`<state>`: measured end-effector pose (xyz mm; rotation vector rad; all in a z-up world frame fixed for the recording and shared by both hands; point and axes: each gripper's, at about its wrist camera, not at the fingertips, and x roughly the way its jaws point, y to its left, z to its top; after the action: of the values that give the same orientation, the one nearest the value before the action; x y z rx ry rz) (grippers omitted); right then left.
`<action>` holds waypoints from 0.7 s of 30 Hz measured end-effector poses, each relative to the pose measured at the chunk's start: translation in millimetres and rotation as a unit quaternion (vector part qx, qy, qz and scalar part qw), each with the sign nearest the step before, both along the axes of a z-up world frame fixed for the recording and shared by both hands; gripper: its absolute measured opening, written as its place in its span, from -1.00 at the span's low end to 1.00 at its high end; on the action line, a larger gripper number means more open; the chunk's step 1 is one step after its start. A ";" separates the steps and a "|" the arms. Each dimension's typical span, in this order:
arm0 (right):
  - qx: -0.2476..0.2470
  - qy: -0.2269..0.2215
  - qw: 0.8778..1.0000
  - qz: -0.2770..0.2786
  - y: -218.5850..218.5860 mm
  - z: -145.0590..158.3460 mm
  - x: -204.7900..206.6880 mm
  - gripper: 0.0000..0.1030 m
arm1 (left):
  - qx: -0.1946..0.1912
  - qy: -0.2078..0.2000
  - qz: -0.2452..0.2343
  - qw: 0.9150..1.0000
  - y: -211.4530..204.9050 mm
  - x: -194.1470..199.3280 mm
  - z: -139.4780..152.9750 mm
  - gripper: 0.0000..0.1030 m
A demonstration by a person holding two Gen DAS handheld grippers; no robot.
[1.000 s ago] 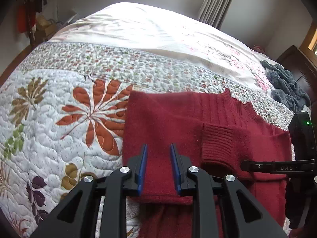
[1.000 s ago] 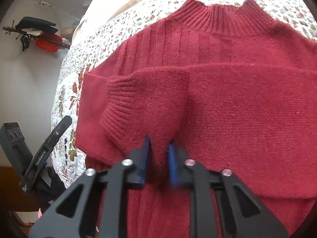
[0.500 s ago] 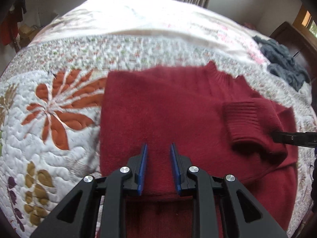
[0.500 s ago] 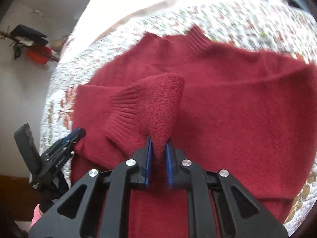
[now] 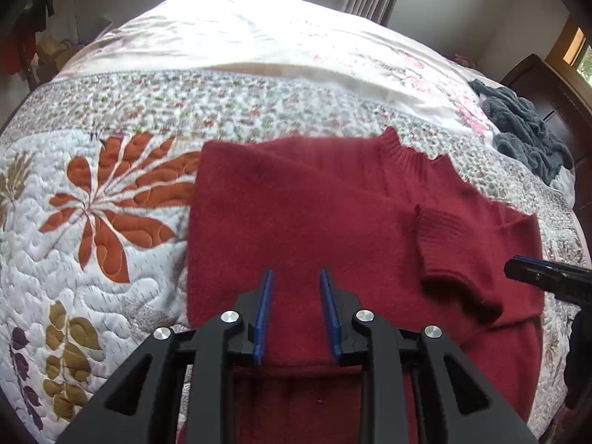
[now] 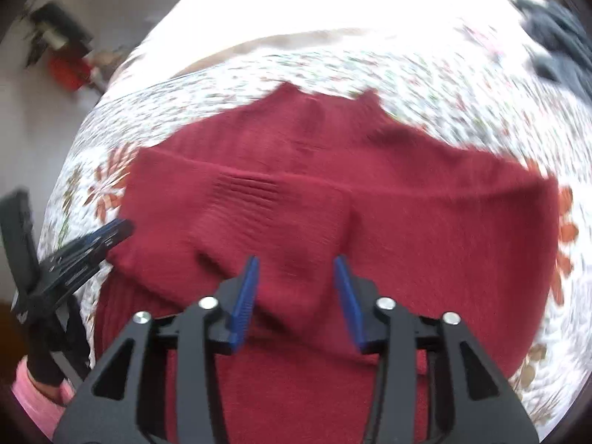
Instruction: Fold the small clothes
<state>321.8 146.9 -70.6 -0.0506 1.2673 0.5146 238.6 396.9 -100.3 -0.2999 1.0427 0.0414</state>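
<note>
A dark red knit sweater (image 5: 314,214) lies flat on the floral quilt (image 5: 92,240), collar away from me, both sleeves folded across its body. The ribbed cuff (image 5: 447,244) of one sleeve rests on the chest. My left gripper (image 5: 296,277) hovers open over the sweater's left half, nothing between its blue pads. In the right wrist view the sweater (image 6: 425,222) fills the middle. My right gripper (image 6: 296,262) is open just above the folded sleeve (image 6: 281,244), which lies loose on the body. The left gripper (image 6: 92,244) shows at that view's left edge.
A dark grey fleecy garment (image 5: 525,133) is heaped at the bed's far right, beside dark wooden furniture (image 5: 555,88). The quilt spreads wide to the left and beyond the collar. A pink sleeve (image 6: 33,396) shows low left in the right wrist view.
My right gripper, shut on the sleeve before, has opened, and the sleeve now lies flat across the sweater. My left gripper has stayed open and has drifted a little over the sweater.
</note>
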 end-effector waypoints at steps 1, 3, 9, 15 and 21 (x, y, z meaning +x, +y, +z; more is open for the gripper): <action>-0.002 -0.001 1.000 0.019 12.1 1.2 -2.4 -0.12 | 0.000 0.000 -0.004 1.000 -3.7 2.3 0.6 -0.49; -0.012 0.002 0.999 0.042 29.6 -2.3 -3.8 -0.12 | 0.002 0.002 -0.011 1.000 -8.8 5.8 -0.7 -0.49; -0.085 0.004 0.993 0.082 74.8 -35.1 -5.1 -0.10 | -0.003 0.033 -0.009 0.999 -10.8 17.5 -26.5 -0.48; -0.027 0.011 0.999 0.035 48.7 -33.5 4.5 -0.84 | -0.005 0.034 -0.012 0.999 -9.9 16.0 -34.3 -0.45; 0.055 0.021 0.996 -0.067 -35.0 -9.8 6.9 -0.84 | -0.001 0.029 -0.011 1.000 -10.4 14.3 -35.4 -0.44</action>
<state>328.7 111.9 -80.4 0.1373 1.2722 0.4705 252.9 386.5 -135.7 -0.2894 1.1045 0.0298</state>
